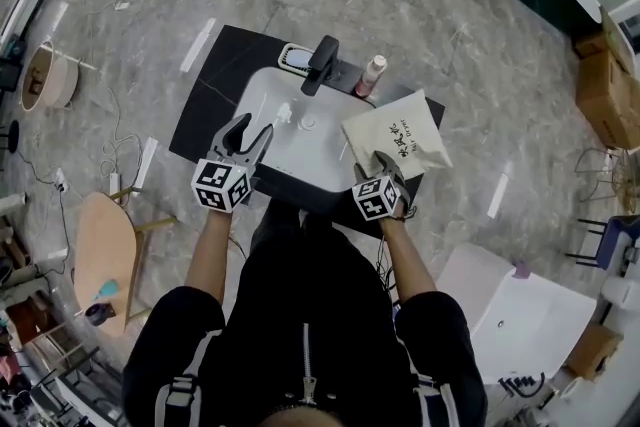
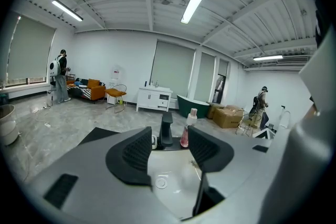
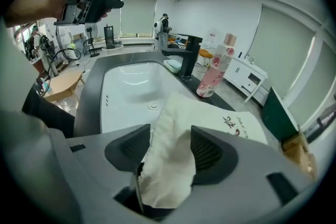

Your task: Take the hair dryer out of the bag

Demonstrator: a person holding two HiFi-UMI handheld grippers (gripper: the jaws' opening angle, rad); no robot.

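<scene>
Your right claw (image 3: pixel 170 137) points steeply down at the near corner of the cream cloth bag with black printed characters (image 1: pixel 402 131). The jaws stand spread to their widest, and a bunched fold of the bag's cloth (image 3: pixel 167 165) rises between them and fills the gap. The ribbed pads flank the fold on both sides without clamping it.

Beyond this claw the rest of the bag lies flat, partly on the dark tabletop (image 1: pixel 212 87) and partly over the right rim of the white rectangular basin (image 1: pixel 292 157). The hair dryer itself shows in no view.

Farther ahead of the right claw, past the bag, stands a pink bottle with a pale cap (image 3: pixel 216 72), upright on the tabletop. To the left of the bottle, and just beside it, rises the black block-shaped tap (image 3: pixel 185 57) at the far edge of the basin.

Your left claw (image 2: pixel 169 139) is held nearly level above the near left part of the basin, well apart from the bag. Its jaws are partly spread, narrower than the right claw's, and nothing stands between them. The tap and the pink bottle show through the gap, well ahead of the jaws. Directly below and ahead of this claw lies the bare bowl of the basin with its round drain (image 2: pixel 161 182).
</scene>
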